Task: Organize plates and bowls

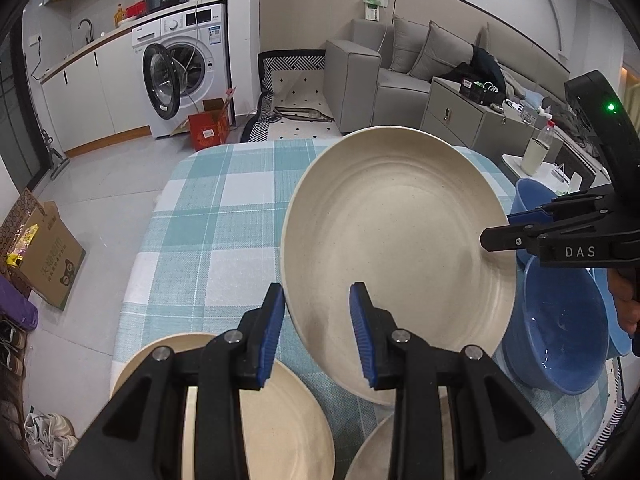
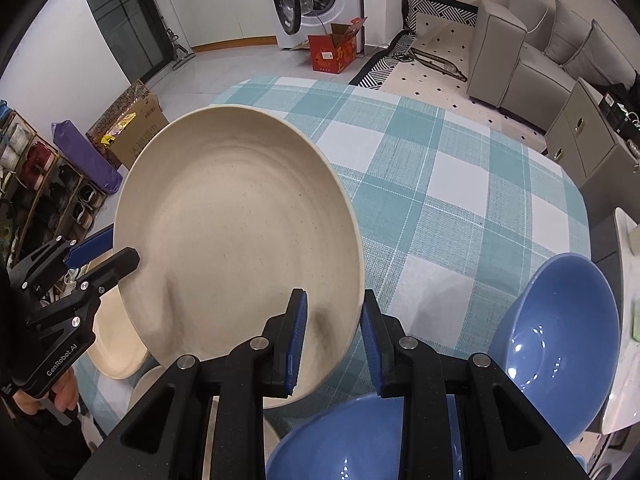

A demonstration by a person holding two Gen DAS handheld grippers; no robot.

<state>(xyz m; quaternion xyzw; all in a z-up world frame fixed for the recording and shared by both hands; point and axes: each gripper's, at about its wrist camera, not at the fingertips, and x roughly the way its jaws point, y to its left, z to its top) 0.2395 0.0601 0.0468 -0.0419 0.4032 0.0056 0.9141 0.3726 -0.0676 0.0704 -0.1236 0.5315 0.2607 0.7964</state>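
In the left wrist view, your left tool sits at the bottom centre, its jaws narrow and clamped on the near rim of the cream plate, which fills the middle right of the frame, tilted and lifted clear of the checked desk. At the right edge your right tool pinches the plate's far rim. Two more cream plates lie on the desk at the bottom, one at lower left and one at lower right, both partly hidden by the tool. Blue bowls stand at the right, just beside the lifted plate.

In the right wrist view, your right tool at the bottom centre grips the plate by its lower right rim, jaws narrow. Your left tool holds the opposite rim at middle left, with your hand below it. One blue bowl sits at the right, another at the bottom under the tool.
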